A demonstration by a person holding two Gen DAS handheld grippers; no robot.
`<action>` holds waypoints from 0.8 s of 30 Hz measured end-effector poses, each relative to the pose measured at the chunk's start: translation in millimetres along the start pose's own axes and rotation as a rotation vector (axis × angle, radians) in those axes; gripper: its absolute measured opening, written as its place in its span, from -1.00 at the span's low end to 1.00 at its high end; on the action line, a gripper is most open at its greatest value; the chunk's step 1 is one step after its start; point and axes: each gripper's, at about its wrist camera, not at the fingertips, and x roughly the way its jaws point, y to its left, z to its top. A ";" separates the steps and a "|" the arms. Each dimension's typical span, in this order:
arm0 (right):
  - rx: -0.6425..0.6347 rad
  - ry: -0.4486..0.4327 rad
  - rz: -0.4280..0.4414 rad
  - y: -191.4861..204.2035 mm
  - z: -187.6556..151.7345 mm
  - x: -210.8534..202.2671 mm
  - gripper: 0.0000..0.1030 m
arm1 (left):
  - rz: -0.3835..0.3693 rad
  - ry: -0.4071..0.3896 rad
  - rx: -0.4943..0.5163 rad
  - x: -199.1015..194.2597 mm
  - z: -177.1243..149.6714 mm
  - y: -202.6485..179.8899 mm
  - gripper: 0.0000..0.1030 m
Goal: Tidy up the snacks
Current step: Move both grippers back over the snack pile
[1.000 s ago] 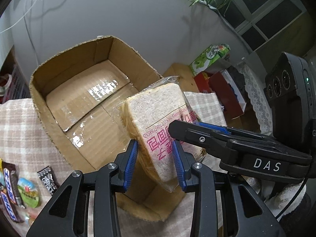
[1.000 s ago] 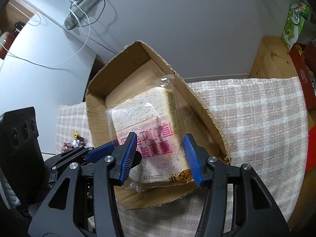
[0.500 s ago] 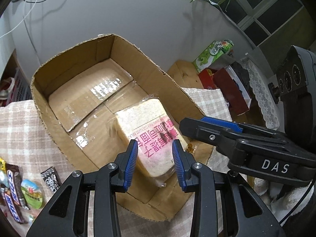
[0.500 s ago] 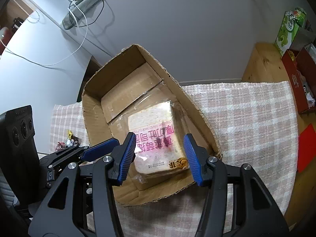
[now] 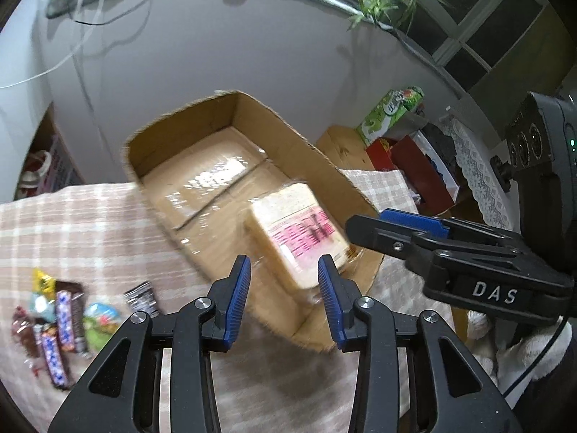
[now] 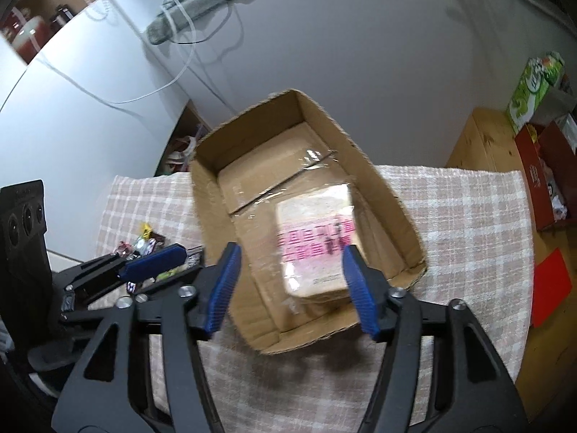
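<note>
Bread pack (image 5: 301, 232) now lies flat in the cardboard box (image 5: 223, 108), near-right corner, pink label up. A sec ago it was held up above the box betw both grippers; half a sec ago it was already down on the box floor w/ the jaws around it. Now both are pulled back and higher: left gripper (image 5: 285, 296) jaws spread, nothing betw them, hovering over the box's near edge; right gripper (image 6: 290, 288) spread wider, also empty, bread seen past it in the box (image 6: 382, 195). Frames are blurred, so prob. both are mid-retreat. Meaning: bread step looks done. Small snacks (image 5: 61, 321) (choc bars, candy wrappers) sit in a loose pile on the checked cloth of the tabletop (image 5: 72, 223), left of the box, untouched. Likely next: left gripper goes for that pile; wrappers are thin and flat, so low pinch needed.
</note>
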 end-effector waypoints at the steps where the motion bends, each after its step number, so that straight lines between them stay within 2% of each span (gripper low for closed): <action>1: -0.010 -0.003 0.002 4.4 -2.1 -1.9 0.24 | 0.002 -0.010 -0.008 -8.6 -3.2 6.0 -0.27; 7: -0.055 -0.012 0.032 35.8 -14.6 -8.0 0.24 | 0.044 -0.062 -0.041 -47.5 -16.9 37.1 -0.26; 10: -0.095 -0.018 0.041 54.3 -21.2 -8.9 0.24 | 0.069 -0.088 -0.064 -65.7 -27.2 52.4 -0.14; 13: -0.143 -0.016 0.044 73.0 -28.2 -6.9 0.24 | 0.104 -0.108 -0.101 -84.4 -41.0 73.3 -0.12; 24: -0.320 0.081 0.103 145.9 -55.3 35.6 0.24 | 0.232 -0.111 -0.291 -134.2 -119.5 150.0 -0.12</action>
